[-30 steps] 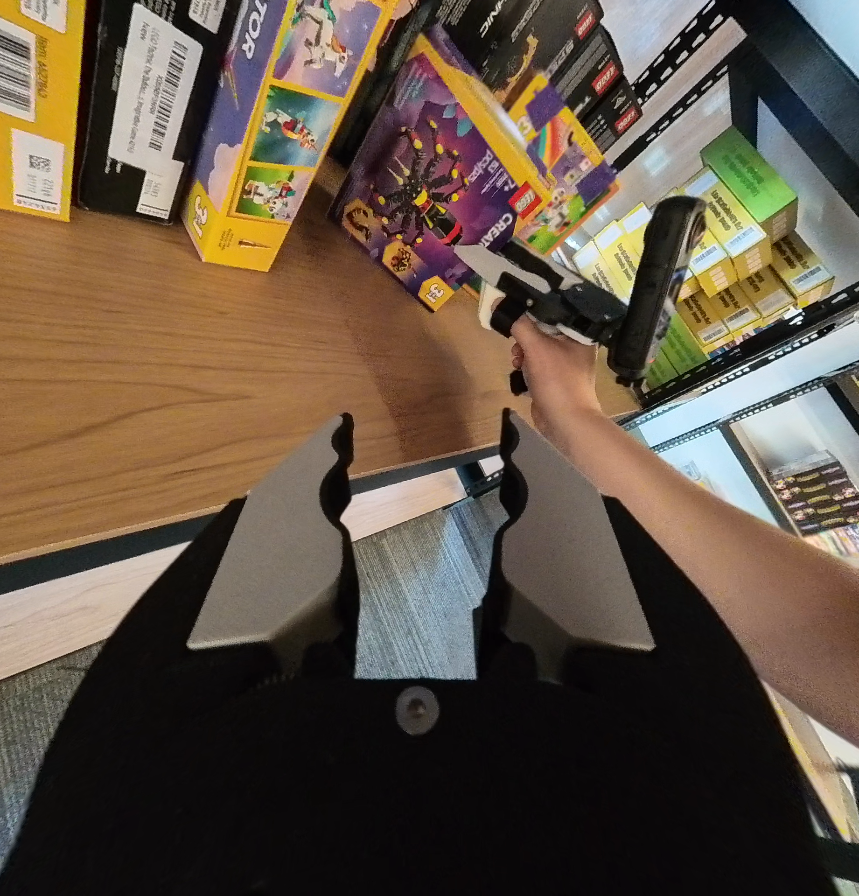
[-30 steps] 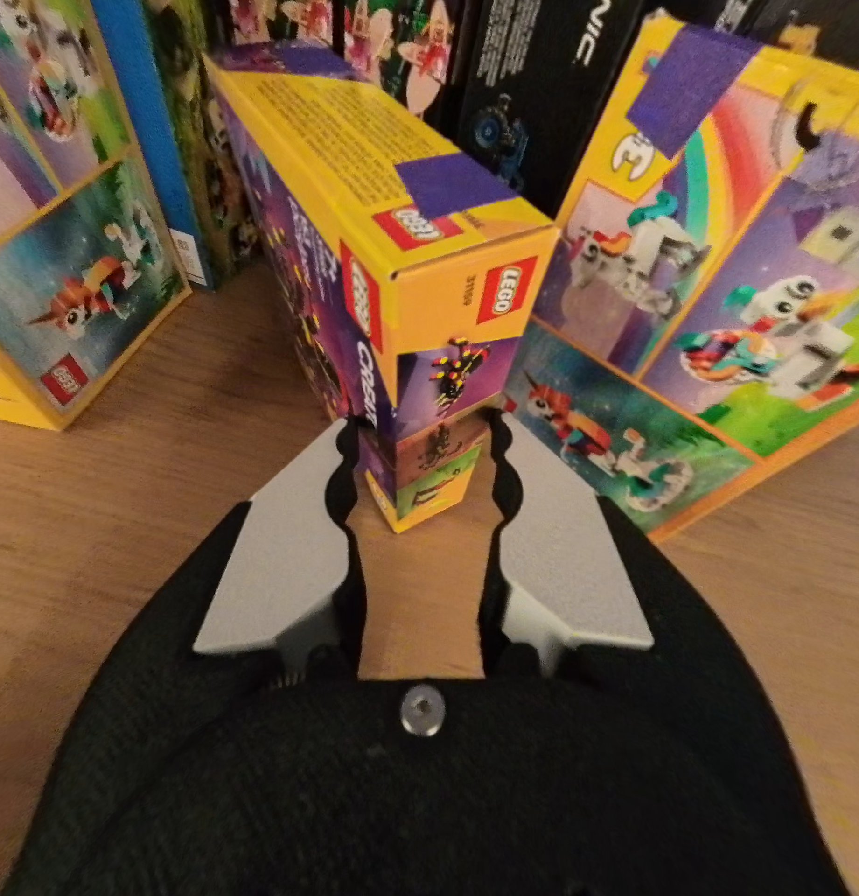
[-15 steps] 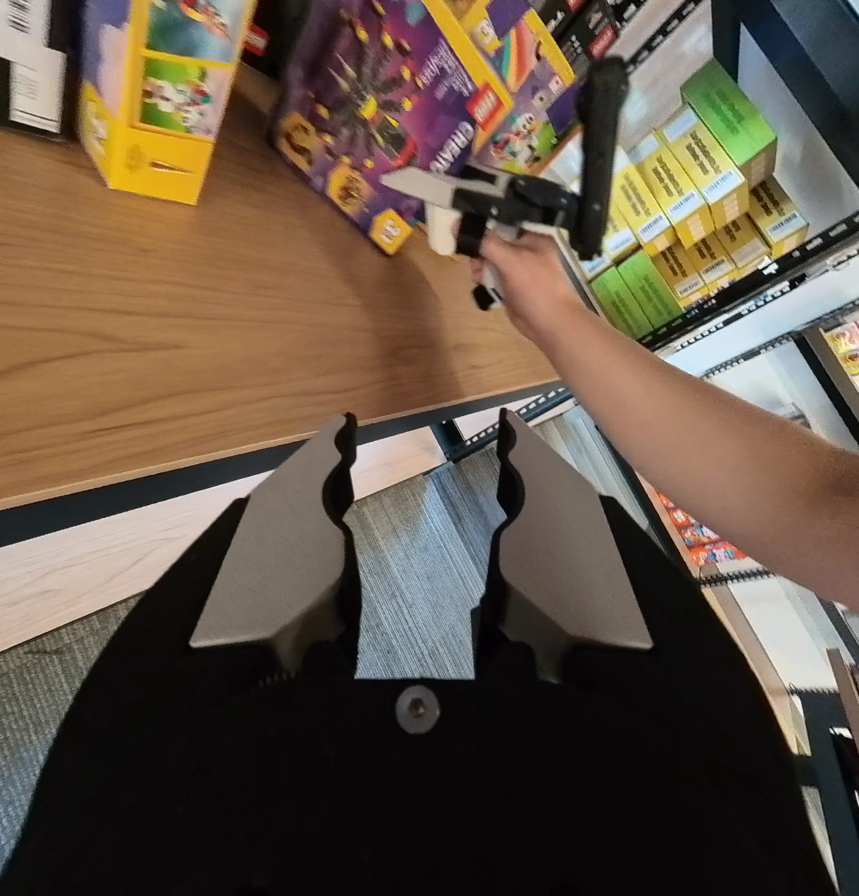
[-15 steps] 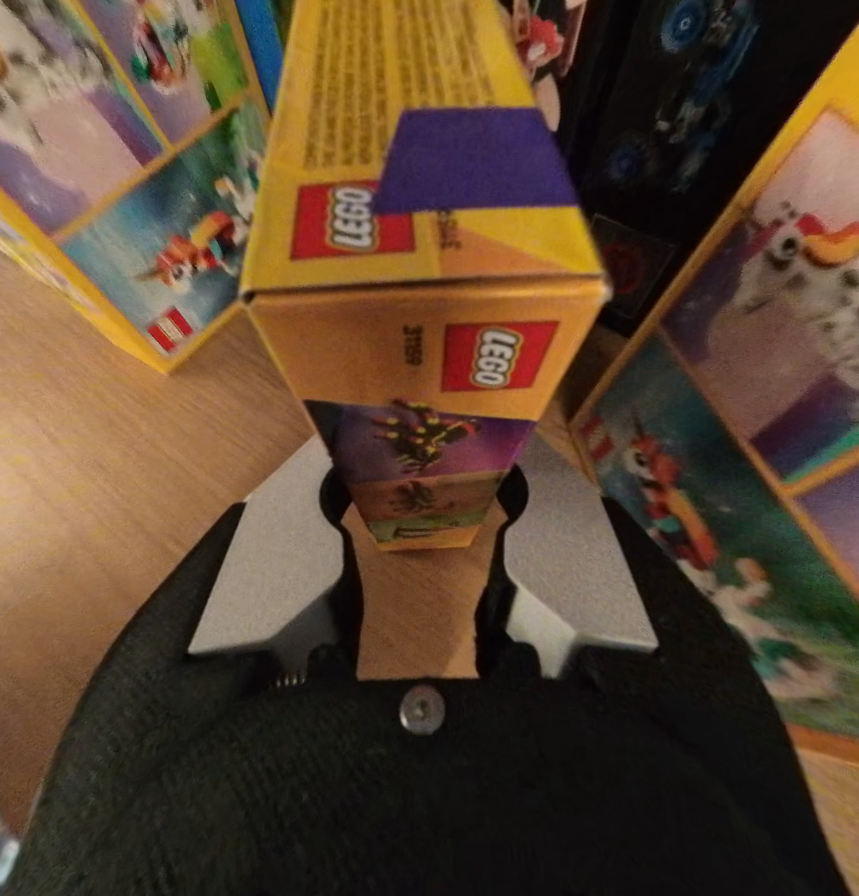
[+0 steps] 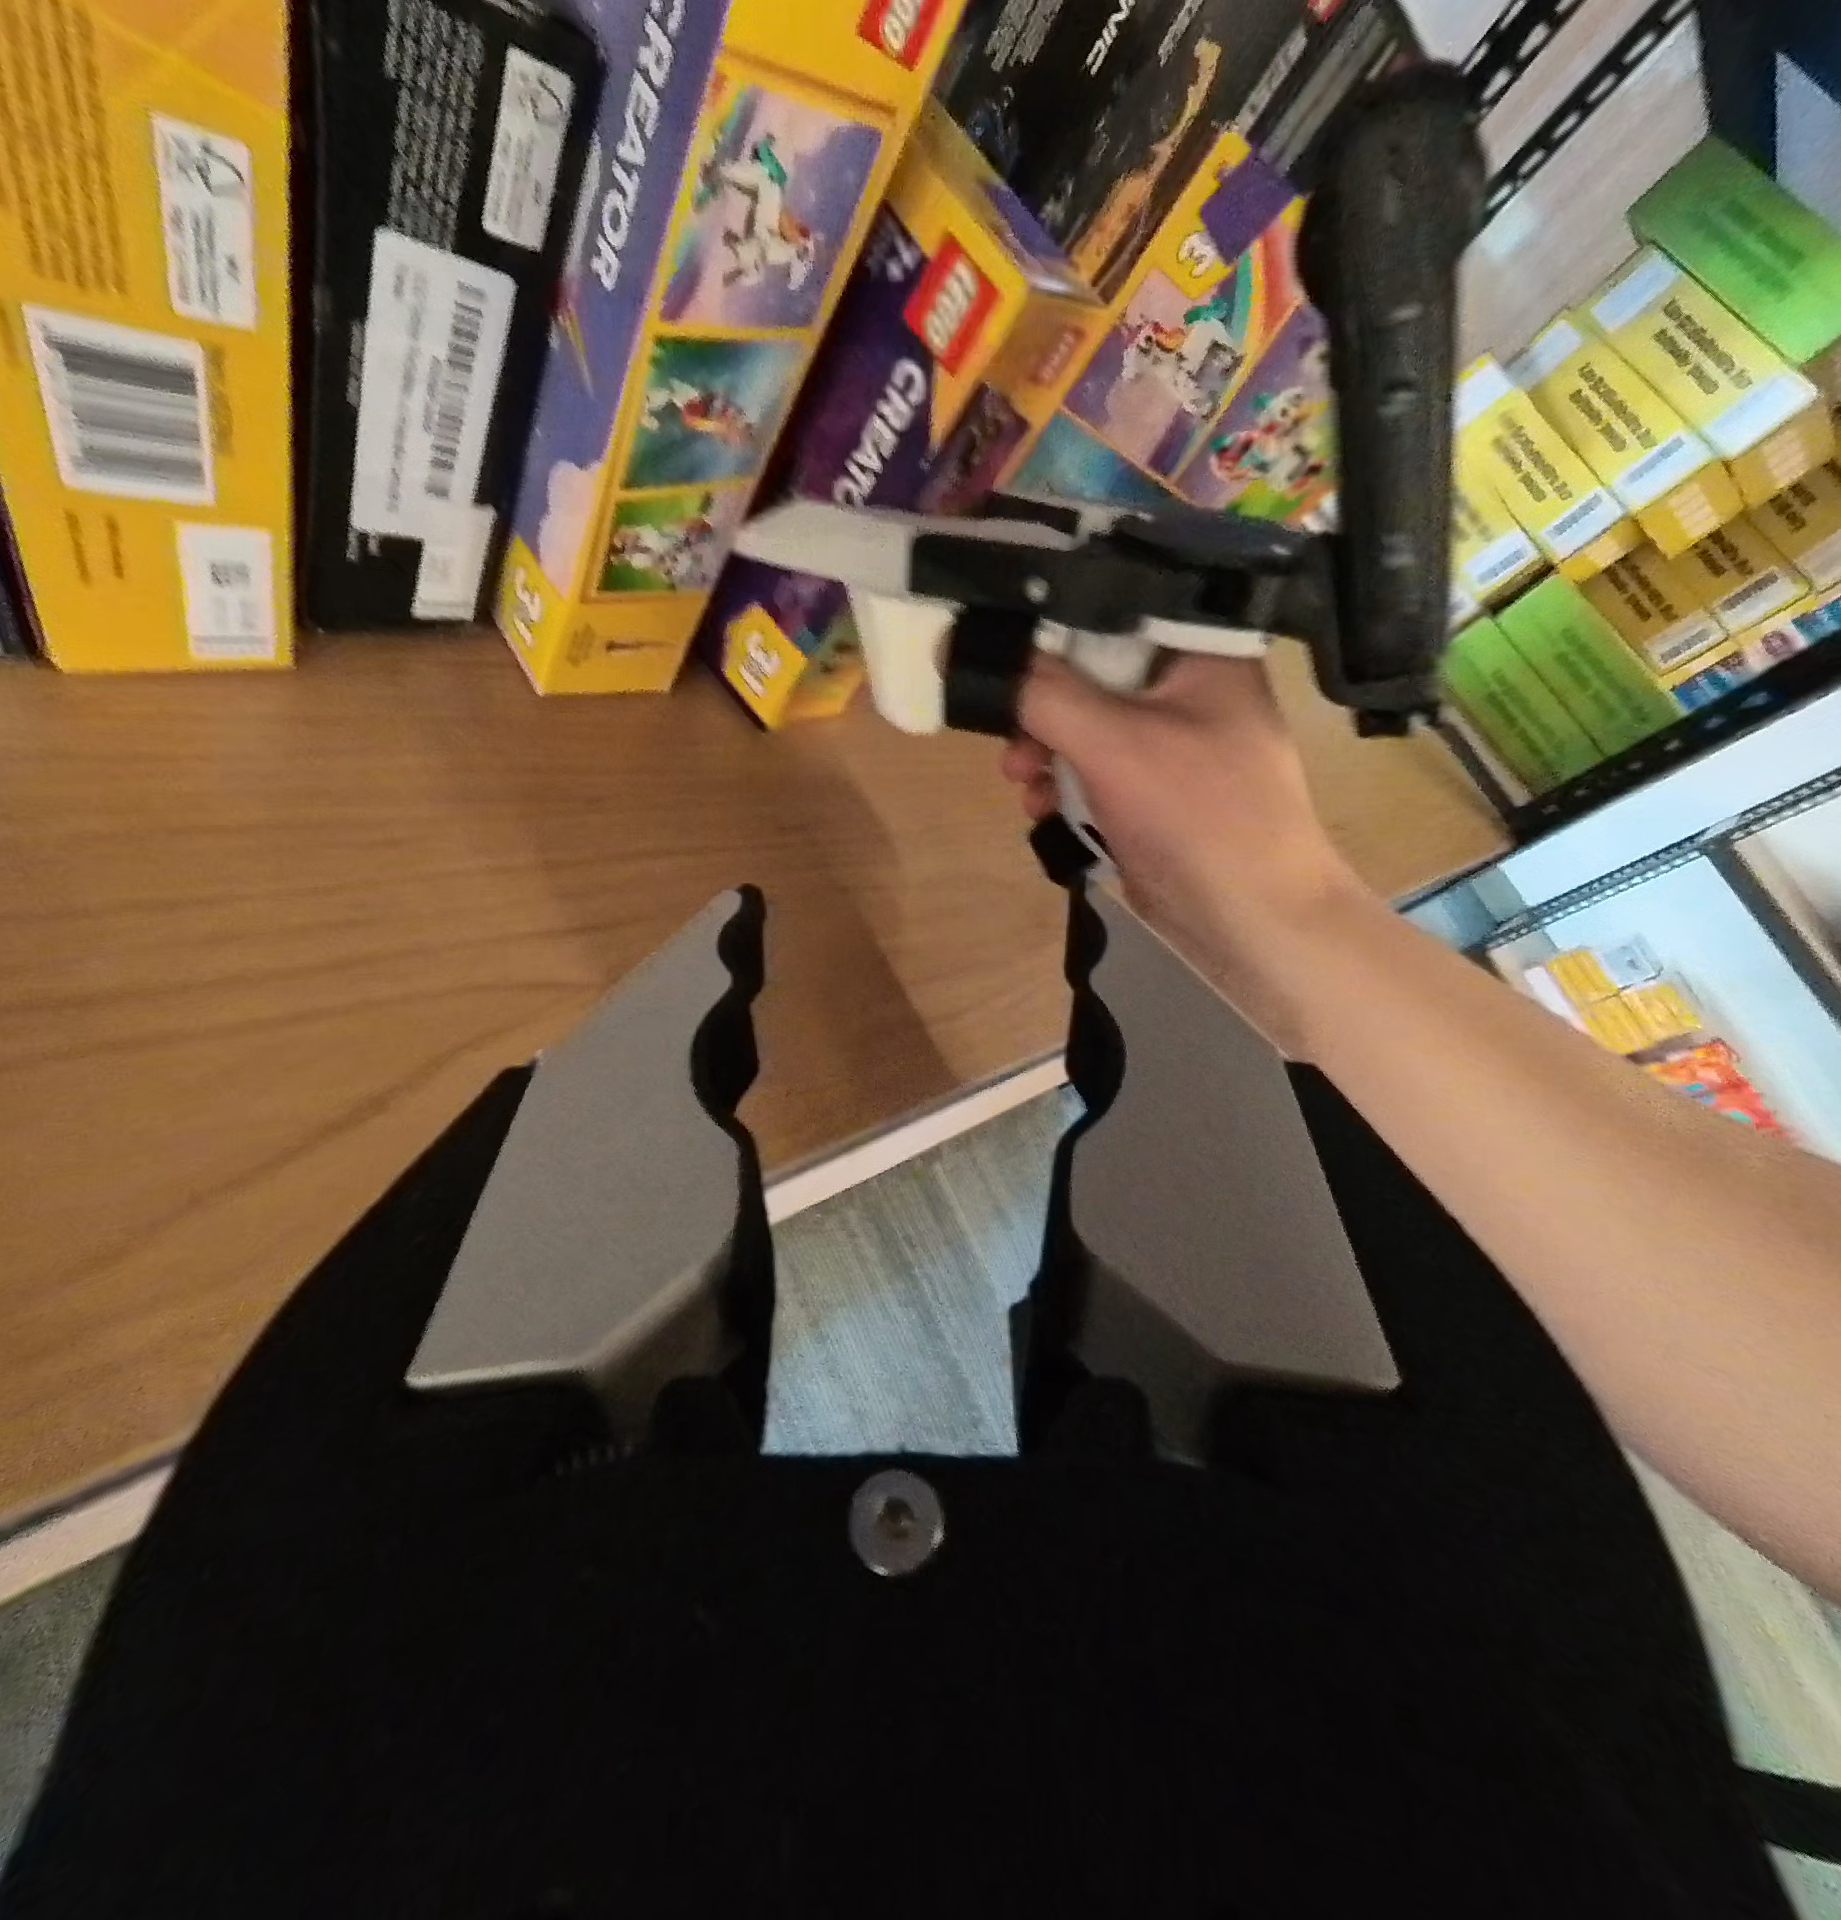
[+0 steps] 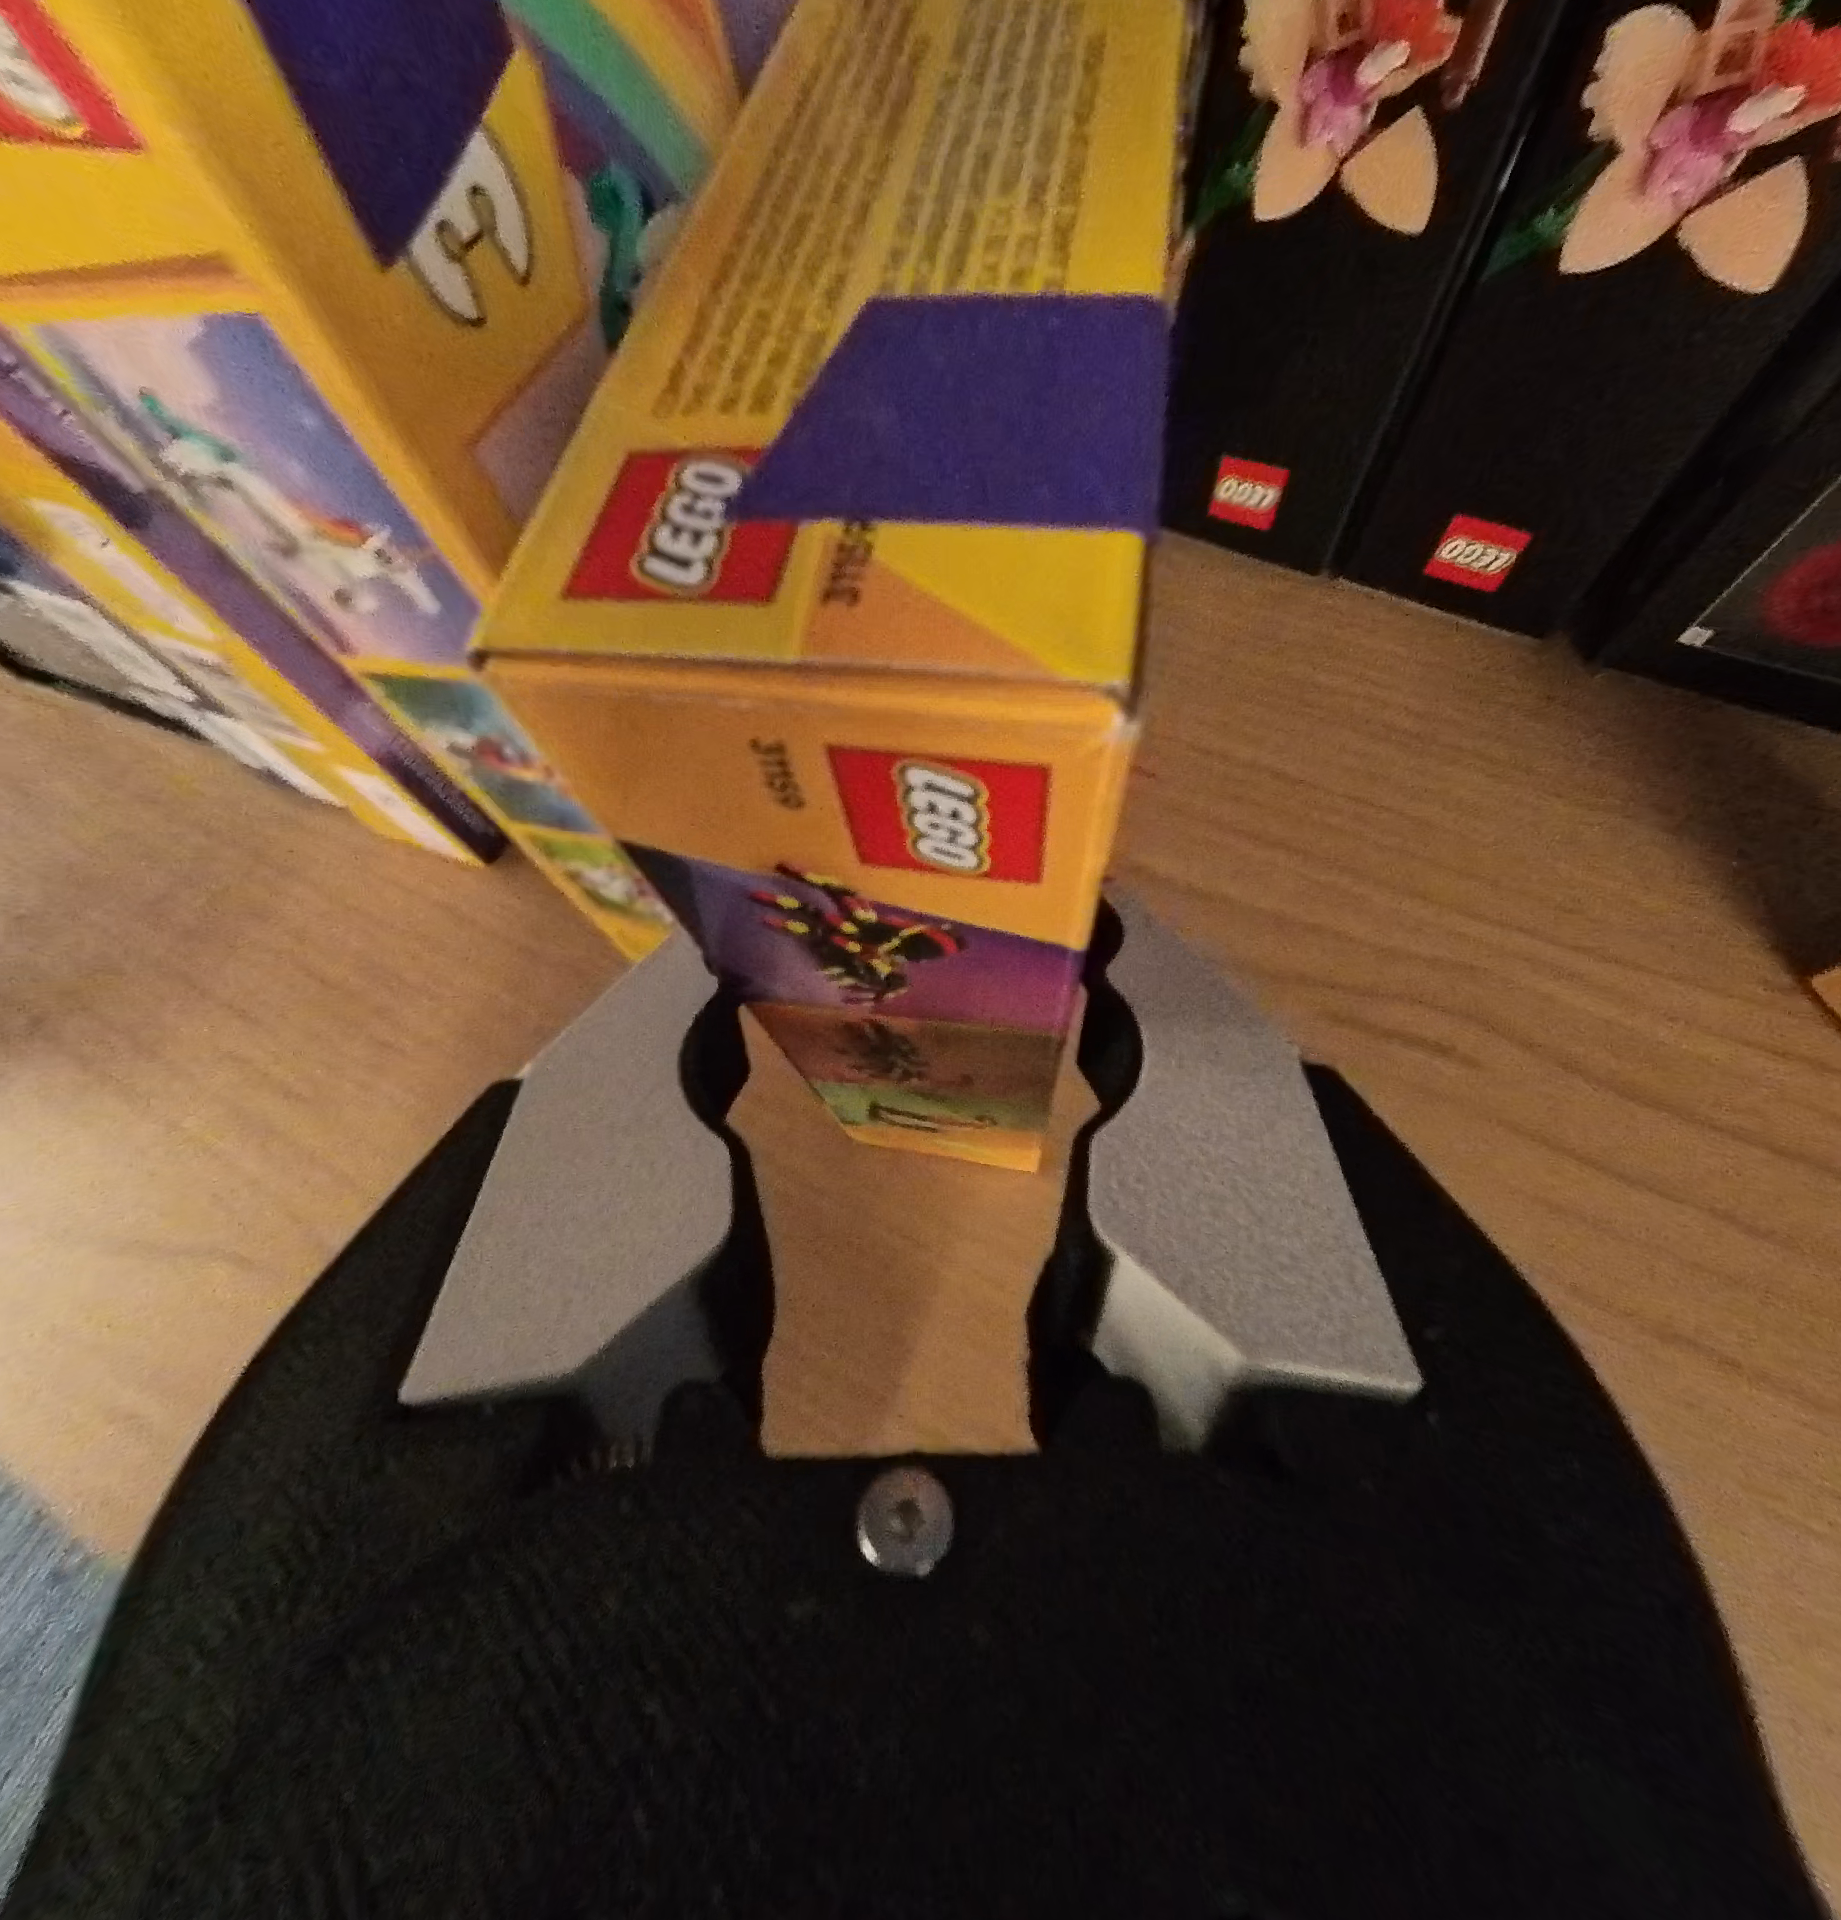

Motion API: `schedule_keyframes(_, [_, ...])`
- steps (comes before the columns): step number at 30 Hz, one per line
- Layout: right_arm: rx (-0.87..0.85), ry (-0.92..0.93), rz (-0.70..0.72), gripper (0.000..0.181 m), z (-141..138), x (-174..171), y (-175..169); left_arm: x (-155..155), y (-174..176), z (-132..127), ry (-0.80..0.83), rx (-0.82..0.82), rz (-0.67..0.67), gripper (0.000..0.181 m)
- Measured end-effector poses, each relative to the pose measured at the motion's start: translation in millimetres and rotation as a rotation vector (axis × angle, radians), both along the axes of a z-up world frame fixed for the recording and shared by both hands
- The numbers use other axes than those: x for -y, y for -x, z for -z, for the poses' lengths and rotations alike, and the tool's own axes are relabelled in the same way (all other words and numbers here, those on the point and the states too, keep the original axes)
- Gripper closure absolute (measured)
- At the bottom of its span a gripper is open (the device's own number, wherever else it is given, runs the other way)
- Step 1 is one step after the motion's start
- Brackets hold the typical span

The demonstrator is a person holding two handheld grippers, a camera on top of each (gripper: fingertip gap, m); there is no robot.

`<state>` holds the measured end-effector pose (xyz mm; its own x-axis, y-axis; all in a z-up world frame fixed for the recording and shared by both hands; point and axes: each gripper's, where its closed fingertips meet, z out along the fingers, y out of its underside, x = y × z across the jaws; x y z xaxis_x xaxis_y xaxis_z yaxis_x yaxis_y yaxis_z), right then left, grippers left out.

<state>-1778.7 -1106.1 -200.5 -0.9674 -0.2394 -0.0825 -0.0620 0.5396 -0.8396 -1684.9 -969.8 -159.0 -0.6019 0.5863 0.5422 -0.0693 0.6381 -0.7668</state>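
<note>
The right gripper (image 6: 911,966) has its two grey fingers on both sides of the narrow end of a purple and yellow toy box (image 6: 874,644), and they press against it, so it grips this box. The box stands on the wooden shelf (image 6: 1467,935) and leans a little to one side. Just beside it on the left is a bigger yellow box with a unicorn picture (image 6: 220,416). Behind it on the right, two black boxes with flower pictures (image 6: 1518,312) stand upright against the back. In the left wrist view the left gripper (image 5: 911,914) hangs over the front edge of the same shelf (image 5: 272,883). Its fingers are apart, with a clear gap, and nothing is between them. Through the gap I see grey carpet (image 5: 885,1299) below. Farther off in this view a hand (image 5: 1176,790) holds the right gripper (image 5: 791,535) at the purple box (image 5: 895,416). Further left stand a tall purple and yellow box (image 5: 667,364), a black box (image 5: 428,312) and a yellow box (image 5: 116,312). On another rack at the right are small yellow and green boxes (image 5: 1643,416).
</note>
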Motion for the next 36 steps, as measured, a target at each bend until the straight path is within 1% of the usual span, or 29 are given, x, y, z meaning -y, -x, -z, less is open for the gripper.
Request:
schedule_keyframes(2, [0.018, -0.004, -0.002, 0.118, -1.0, -6.5, -1.3, 15.7, -2.6, 4.8, 0.034, 0.052, -0.009, 0.125])
schedule_keyframes(4, [0.020, 0.003, -0.010, 0.117, -2.0, -1.8, -6.9, 36.4, -4.1, 12.1, 0.071, 0.114, -0.015, 0.125])
schedule_keyframes(6, [0.031, -0.017, -0.070, 0.109, 0.4, 6.3, -22.3, 59.9, -1.9, 15.2, 0.100, 0.155, -0.018, 0.125])
schedule_keyframes(8, [0.009, -0.033, -0.096, 0.103, 2.2, 11.6, -31.4, 81.4, 1.3, 15.5, 0.127, 0.197, -0.021, 0.127])
schedule_keyframes(10, [-0.026, -0.069, -0.131, 0.102, 4.8, 1.8, -30.9, 97.5, 4.1, 14.4, 0.166, 0.246, -0.028, 0.129])
schedule_keyframes(11, [-0.017, -0.080, -0.131, 0.102, 6.2, -6.1, -27.8, 102.9, 5.8, 14.6, 0.179, 0.269, -0.031, 0.129])
schedule_keyframes(13, [0.043, -0.056, -0.121, 0.104, 2.4, -22.3, -18.5, 106.4, 12.7, 14.9, 0.188, 0.287, -0.019, 0.131])
schedule_keyframes(14, [0.063, -0.027, -0.113, 0.110, -3.2, -30.3, -9.2, 105.3, 15.9, 14.4, 0.190, 0.292, -0.016, 0.132])
schedule_keyframes(15, [0.052, 0.032, -0.077, 0.121, -14.4, -38.6, 9.0, 102.6, 18.8, 11.9, 0.200, 0.289, -0.020, 0.133])
schedule_keyframes(16, [0.011, 0.127, -0.004, 0.124, -31.1, -45.1, 36.9, 97.9, 22.9, 7.6, 0.218, 0.275, -0.025, 0.134])
schedule_keyframes(17, [-0.055, 0.225, 0.094, 0.124, -49.8, -52.3, 73.0, 91.7, 28.2, 3.8, 0.236, 0.257, -0.027, 0.134])
schedule_keyframes(18, [-0.137, 0.315, 0.197, 0.118, -68.6, -61.0, 114.0, 84.6, 34.8, 1.2, 0.253, 0.242, -0.021, 0.133])
schedule_keyframes(19, [-0.218, 0.401, 0.306, 0.105, -87.3, -69.1, 158.5, 77.0, 42.5, -0.6, 0.272, 0.227, -0.012, 0.132])
schedule_keyframes(20, [-0.274, 0.460, 0.377, 0.089, -101.5, -75.3, 198.7, 69.8, 50.2, -1.4, 0.287, 0.215, -0.003, 0.131])
schedule_keyframes(21, [-0.295, 0.500, 0.378, 0.079, -109.0, -75.5, 229.3, 63.0, 57.4, -1.0, 0.294, 0.205, 0.007, 0.131])
schedule_keyframes(22, [-0.267, 0.508, 0.384, 0.070, -109.9, -70.1, 258.3, 56.5, 65.1, 0.0, 0.292, 0.194, 0.024, 0.130])
schedule_keyframes(23, [-0.194, 0.490, 0.362, 0.062, -104.0, -59.3, 280.9, 50.5, 72.5, 1.9, 0.285, 0.186, 0.044, 0.129])
schedule_keyframes(24, [-0.099, 0.453, 0.306, 0.056, -93.7, -45.1, 294.5, 45.9, 78.4, 4.7, 0.279, 0.187, 0.061, 0.129])
schedule_keyframes(25, [-0.014, 0.389, 0.213, 0.056, -79.0, -31.1, 297.7, 42.9, 82.7, 7.6, 0.278, 0.195, 0.073, 0.130])
schedule_keyframes(27, [0.050, 0.244, 0.091, 0.056, -47.2, -12.5, 301.6, 39.1, 89.0, 11.6, 0.284, 0.211, 0.092, 0.130])
schedule_keyframes(28, [0.085, 0.189, 0.017, 0.068, -36.7, -8.4, 295.1, 38.1, 91.4, 12.9, 0.284, 0.217, 0.099, 0.130])
schedule_keyframes(29, [0.142, 0.124, -0.077, 0.104, -28.3, -9.2, 281.8, 37.6, 93.2, 14.2, 0.283, 0.224, 0.103, 0.130])
schedule_keyframes(30, [0.193, 0.067, -0.109, 0.121, -22.9, -10.4, 273.5, 37.3, 94.4, 15.3, 0.283, 0.230, 0.104, 0.130])
schedule_keyframes(31, [0.210, 0.080, -0.079, 0.123, -24.7, -8.1, 270.7, 37.2, 95.0, 16.3, 0.282, 0.235, 0.102, 0.130])
schedule_keyframes(33, [0.160, 0.102, -0.023, 0.124, -24.0, -8.3, 256.3, 36.3, 95.6, 18.4, 0.265, 0.233, 0.094, 0.130])
schedule_keyframes(34, [0.127, 0.116, 0.011, 0.124, -24.4, -8.5, 245.4, 35.5, 95.8, 19.0, 0.252, 0.226, 0.088, 0.130])
schedule_keyframes(36, [0.141, 0.111, 0.109, 0.124, -23.3, -8.8, 216.1, 34.6, 95.1, 18.7, 0.234, 0.210, 0.073, 0.130])
